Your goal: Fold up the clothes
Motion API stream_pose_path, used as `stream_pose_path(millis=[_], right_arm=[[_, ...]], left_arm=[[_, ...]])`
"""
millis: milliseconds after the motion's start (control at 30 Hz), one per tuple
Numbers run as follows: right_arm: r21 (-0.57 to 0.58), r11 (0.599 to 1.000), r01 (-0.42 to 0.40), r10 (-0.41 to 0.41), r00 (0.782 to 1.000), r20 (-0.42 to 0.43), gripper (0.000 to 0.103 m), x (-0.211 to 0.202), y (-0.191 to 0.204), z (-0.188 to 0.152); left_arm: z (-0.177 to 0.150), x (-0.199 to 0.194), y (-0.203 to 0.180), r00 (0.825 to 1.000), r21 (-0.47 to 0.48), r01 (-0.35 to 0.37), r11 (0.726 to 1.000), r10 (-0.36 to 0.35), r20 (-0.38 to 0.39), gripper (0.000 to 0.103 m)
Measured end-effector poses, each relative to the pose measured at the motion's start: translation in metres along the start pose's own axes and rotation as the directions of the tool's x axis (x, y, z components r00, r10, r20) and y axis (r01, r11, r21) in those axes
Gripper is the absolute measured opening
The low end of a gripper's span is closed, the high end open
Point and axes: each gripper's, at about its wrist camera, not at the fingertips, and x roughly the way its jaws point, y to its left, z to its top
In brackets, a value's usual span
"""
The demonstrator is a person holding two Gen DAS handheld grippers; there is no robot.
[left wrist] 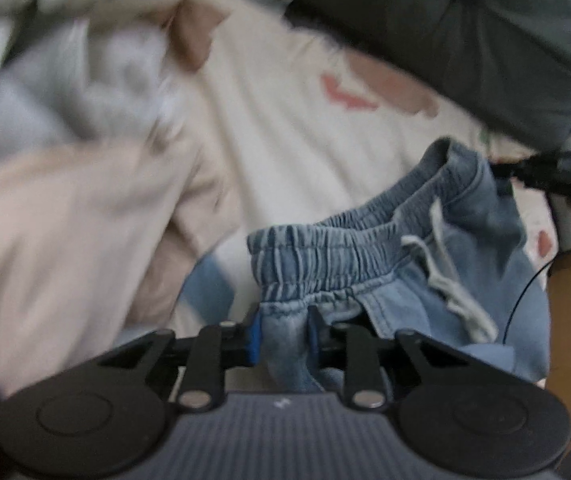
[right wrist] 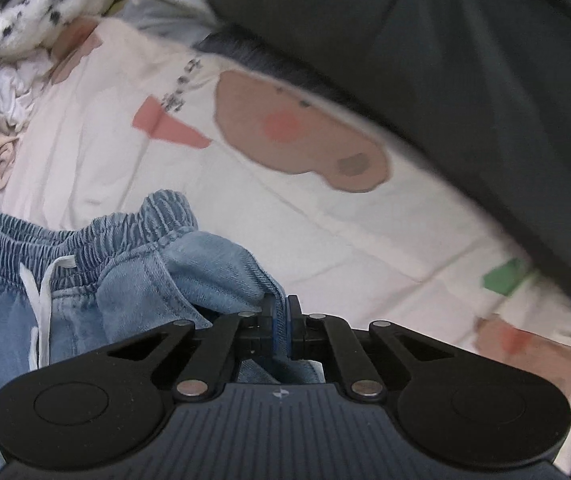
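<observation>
Light blue denim shorts (left wrist: 465,264) with an elastic waistband and a white drawstring (left wrist: 441,280) hang between my two grippers above a bed. My left gripper (left wrist: 284,332) is shut on one end of the waistband. My right gripper (right wrist: 281,324) is shut on the other side edge of the shorts (right wrist: 189,272). The right gripper also shows in the left wrist view (left wrist: 525,172), at the far end of the waistband. The drawstring (right wrist: 41,300) hangs down at the front.
A cream bedsheet (right wrist: 325,220) with a cartoon print lies under the shorts. A dark grey duvet (right wrist: 445,60) lies at the back right. A pile of pink and white clothes (left wrist: 65,200) is on the left, with a black-spotted white fabric (right wrist: 25,8) behind.
</observation>
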Motion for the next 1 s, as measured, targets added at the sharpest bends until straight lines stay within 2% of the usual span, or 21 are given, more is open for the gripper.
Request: stream_pose_path(millis=[67, 233, 333, 600, 767, 867, 1000], right_arm=[[0.017, 0.999, 0.035, -0.035, 0.999, 0.013, 0.001, -0.007, -0.009, -0.002], [0.06, 0.991, 0.122, -0.125, 0.991, 0.044, 0.001, -0.024, -0.033, -0.007], [0.087, 0.981, 0.173, -0.178, 0.982, 0.061, 0.002, -0.034, -0.047, -0.01], [0.15, 0.95, 0.272, -0.286, 0.955, 0.076, 0.002, -0.041, -0.082, -0.02], [0.186, 0.934, 0.306, -0.32, 0.946, 0.054, 0.001, -0.025, -0.101, -0.031], [0.178, 0.935, 0.308, -0.319, 0.947, 0.033, 0.001, -0.006, -0.102, -0.037], [0.189, 0.934, 0.303, -0.31, 0.951, 0.008, 0.001, 0.016, -0.105, -0.042]], left_arm=[[0.021, 0.021, -0.02, 1.0, 0.028, 0.013, 1.0, -0.014, 0.028, 0.023], [0.058, 0.035, -0.043, 0.997, 0.095, 0.028, 0.995, -0.035, 0.076, 0.023], [0.082, 0.049, -0.064, 0.994, 0.171, 0.028, 0.985, -0.046, 0.104, 0.023], [0.135, 0.084, -0.091, 0.988, 0.281, 0.019, 0.96, -0.061, 0.142, 0.022], [0.147, 0.122, -0.087, 0.996, 0.285, 0.007, 0.958, -0.031, 0.081, 0.023], [0.146, 0.143, -0.082, 0.999, 0.277, -0.009, 0.961, -0.006, 0.052, 0.024], [0.145, 0.155, -0.075, 1.0, 0.239, -0.018, 0.971, 0.013, 0.022, 0.032]])
